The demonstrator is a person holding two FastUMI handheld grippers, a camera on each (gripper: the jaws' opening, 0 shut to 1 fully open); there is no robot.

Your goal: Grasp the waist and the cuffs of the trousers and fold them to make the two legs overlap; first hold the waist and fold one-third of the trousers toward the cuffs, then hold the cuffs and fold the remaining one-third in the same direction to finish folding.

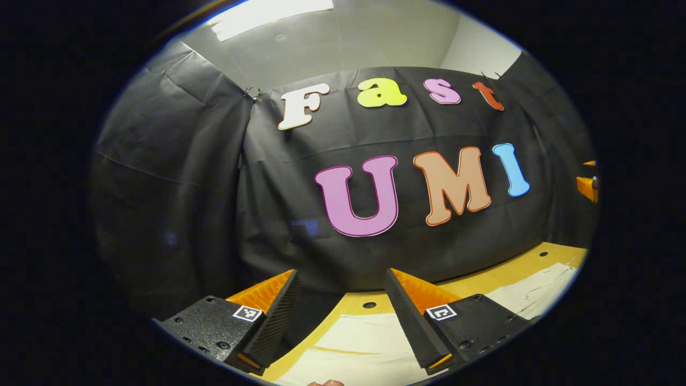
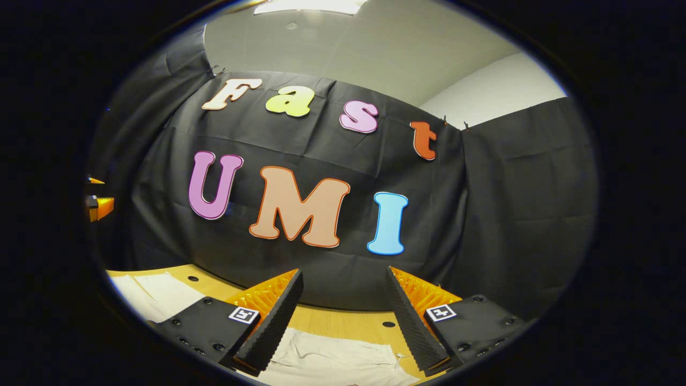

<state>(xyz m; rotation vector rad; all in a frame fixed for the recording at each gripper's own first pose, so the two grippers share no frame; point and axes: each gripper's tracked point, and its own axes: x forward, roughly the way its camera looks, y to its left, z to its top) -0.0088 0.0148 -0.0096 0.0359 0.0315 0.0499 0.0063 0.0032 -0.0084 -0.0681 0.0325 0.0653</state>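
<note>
**Both grippers lifted over the table, trousers lying flat below**

A wooden table [image 1: 541,262] with a smooth yellowish top and small round holes takes the lower part of both views. Behind it hangs the black cloth wall [image 1: 177,177], creased and held up by clips; above it are a pale ceiling [image 1: 348,37] and a bright lamp panel [image 1: 268,10] at the top of the frame.

The trousers [image 1: 364,343] – a light cream fabric, soft and flat with a few low folds – lie on the table at the bottom centre of the left gripper view and run on to its lower right. In the right gripper view the trousers [image 2: 332,359] show at the bottom centre and again at the lower left.

The left gripper [image 1: 340,316] has its fingers spread wide, nothing between them. The right gripper [image 2: 343,321] is spread wide too, also holding nothing. The inner faces of the fingers are ribbed. Both hang above the cloth – free table remains between the trousers and the wall.
</note>
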